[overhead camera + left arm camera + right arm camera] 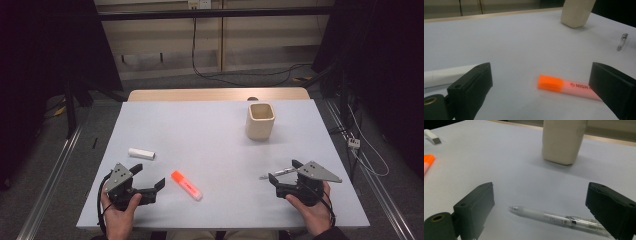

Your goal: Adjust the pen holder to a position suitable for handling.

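Observation:
An orange highlighter (186, 185) lies on the pale grey table (210, 130) at the front left, seen close up (564, 86) in the left gripper view. My left gripper (150, 176) stands open just left of it, nothing between its jaws. A clear ballpoint pen (277, 173) lies at the front right, and in the right gripper view the pen (554, 218) rests on the table between the wide jaws of my right gripper (283, 170), which is open and apart from it. A beige square cup (260, 121) stands upright at the back right.
A white cylinder (141, 153) lies at the left, beyond the left gripper. A wooden strip (215, 94) runs along the table's far edge. Metal rails and cables lie on the floor at both sides.

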`<state>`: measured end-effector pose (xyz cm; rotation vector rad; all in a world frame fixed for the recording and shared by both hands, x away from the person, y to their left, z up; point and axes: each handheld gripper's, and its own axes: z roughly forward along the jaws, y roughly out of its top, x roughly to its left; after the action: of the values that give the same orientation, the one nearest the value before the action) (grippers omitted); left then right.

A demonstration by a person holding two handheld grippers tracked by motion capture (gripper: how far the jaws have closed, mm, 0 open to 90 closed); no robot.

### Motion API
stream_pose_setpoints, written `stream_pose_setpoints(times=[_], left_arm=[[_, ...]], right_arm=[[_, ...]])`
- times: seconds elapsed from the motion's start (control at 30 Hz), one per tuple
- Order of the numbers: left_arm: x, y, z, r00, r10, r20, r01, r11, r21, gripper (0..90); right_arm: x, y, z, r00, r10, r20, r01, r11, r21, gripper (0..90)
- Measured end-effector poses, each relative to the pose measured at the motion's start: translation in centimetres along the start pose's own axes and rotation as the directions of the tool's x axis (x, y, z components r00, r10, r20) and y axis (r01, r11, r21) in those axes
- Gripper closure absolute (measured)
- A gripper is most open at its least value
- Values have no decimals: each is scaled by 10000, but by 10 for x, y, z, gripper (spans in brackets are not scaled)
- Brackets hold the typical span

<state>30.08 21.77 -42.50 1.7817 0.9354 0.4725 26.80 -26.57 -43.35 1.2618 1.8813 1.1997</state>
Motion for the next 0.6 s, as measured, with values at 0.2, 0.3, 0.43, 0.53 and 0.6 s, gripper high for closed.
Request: stream_pose_setpoints(times=[0.2,0.3,0.43,0.53,0.6], left_arm=[[-5,2,1,9999,68,116,-68,10000,12,57],[-4,2,2,9999,118,54,-119,9999,87,54],[-2,0,0,9999,143,-8,-143,9998,169,54],[0,0,-2,9997,249,-16,-249,9995,182,54],[0,0,-4,9997,247,-50,-246,9997,53,54]], right_arm=[[-5,1,-1,10000,51,-68,-50,10000,22,62],[-6,3,0,9999,50,-104,-50,10000,37,57],[-7,9,1,9996,-79,-267,80,10000,24,53],[-7,14,3,9990,-232,-380,236,9997,115,36],[-9,17,5,9986,-239,-466,247,9996,169,44]])
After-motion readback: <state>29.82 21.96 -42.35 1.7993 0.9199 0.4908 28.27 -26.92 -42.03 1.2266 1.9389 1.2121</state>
